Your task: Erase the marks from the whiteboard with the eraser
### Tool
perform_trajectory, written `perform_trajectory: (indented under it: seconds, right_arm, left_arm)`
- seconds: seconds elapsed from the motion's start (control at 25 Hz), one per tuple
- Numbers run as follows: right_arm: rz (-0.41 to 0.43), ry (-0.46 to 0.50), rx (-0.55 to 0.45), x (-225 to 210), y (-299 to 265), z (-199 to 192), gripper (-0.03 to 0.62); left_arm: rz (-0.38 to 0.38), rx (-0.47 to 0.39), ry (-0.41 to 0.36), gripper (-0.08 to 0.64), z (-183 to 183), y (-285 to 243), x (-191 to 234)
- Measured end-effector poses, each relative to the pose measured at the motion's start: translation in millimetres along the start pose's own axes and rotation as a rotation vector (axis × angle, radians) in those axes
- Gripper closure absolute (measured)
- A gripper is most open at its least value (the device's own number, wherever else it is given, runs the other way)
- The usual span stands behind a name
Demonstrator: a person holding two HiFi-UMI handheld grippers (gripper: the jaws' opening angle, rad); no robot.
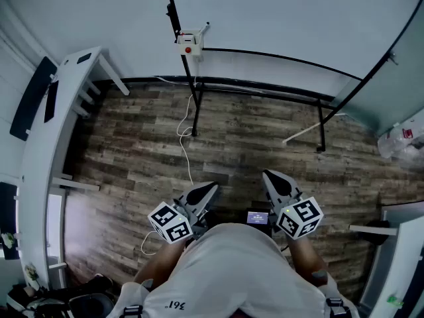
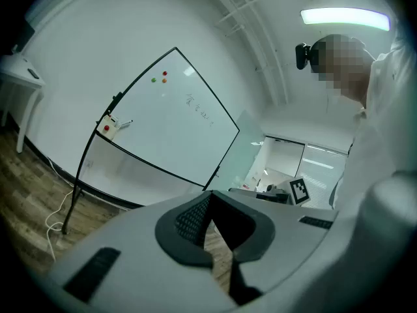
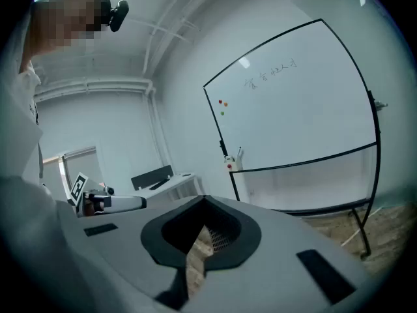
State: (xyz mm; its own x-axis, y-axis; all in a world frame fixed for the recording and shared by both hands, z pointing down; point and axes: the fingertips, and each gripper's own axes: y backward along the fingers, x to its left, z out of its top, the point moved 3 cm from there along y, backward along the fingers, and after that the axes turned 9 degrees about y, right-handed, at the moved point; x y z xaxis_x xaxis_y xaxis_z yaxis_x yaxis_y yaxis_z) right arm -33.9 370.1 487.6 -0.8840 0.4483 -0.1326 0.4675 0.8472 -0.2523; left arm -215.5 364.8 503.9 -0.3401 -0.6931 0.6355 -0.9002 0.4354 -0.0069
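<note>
- Head view: I look steeply down over the person's torso at the left gripper (image 1: 207, 191) and right gripper (image 1: 271, 179), held side by side close to the body. Both point forward over the wooden floor (image 1: 252, 131) toward the whiteboard (image 1: 285, 18), and both are well apart from it. The eraser (image 1: 189, 45), a white block with a red spot, sits at the board's lower left corner, where the rail meets the left post. A white cable (image 1: 185, 138) trails across the floor under that post, and a white table (image 1: 40, 151) stands along the left wall.
- Left gripper view: the left gripper (image 2: 212, 222) has its jaws pressed together with nothing in them. I see only a sliver of floor behind the pads. Beyond them the whiteboard (image 2: 176, 119) stands tilted in the frame, with faint marks (image 2: 199, 109) near its top edge and small coloured magnets (image 2: 159, 78) toward its upper left corner. The eraser (image 2: 107, 128) is on the left edge.
- Right gripper view: the right gripper (image 3: 199, 232) has its jaws closed on nothing. The whiteboard (image 3: 293, 109) fills the right side of the frame, with its marks (image 3: 270, 75) along the top edge and the magnets (image 3: 222, 106) below them. The eraser (image 3: 230, 163) is at the lower left corner, far from the jaws.
</note>
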Motion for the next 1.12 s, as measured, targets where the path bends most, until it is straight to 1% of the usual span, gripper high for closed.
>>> perform_trajectory:
  seconds: [0.28, 0.48, 0.72, 0.88, 1.04, 1.12]
  right_arm:
    - [0.010, 0.001, 0.011, 0.1, -1.7, 0.1, 0.569]
    - [0.013, -0.001, 0.017, -2.3, 0.3, -2.8, 0.569]
    - [0.039, 0.031, 0.015, -7.4, 2.0, -1.8, 0.568]
    - [0.064, 0.066, 0.015, -13.1, 2.8, -1.3, 0.566]
    - [0.058, 0.104, 0.021, -29.3, 7.4, -0.3, 0.565]
    - [0.045, 0.119, 0.021, -39.5, 8.5, 0.2, 0.563]
  left_arm:
    - [0.022, -0.003, 0.034, 0.566, 2.3, -6.1, -0.4]
    - [0.025, -0.002, 0.023, 0.566, -0.8, -8.4, -1.5]
    - [0.070, -0.033, 0.006, 0.566, -0.3, -14.5, -4.4]
    - [0.087, -0.060, -0.006, 0.563, 0.6, -19.0, -4.6]
    - [0.133, -0.088, -0.020, 0.553, -1.1, -30.5, -7.5]
    - [0.140, -0.091, -0.027, 0.550, -3.9, -37.5, -7.9]
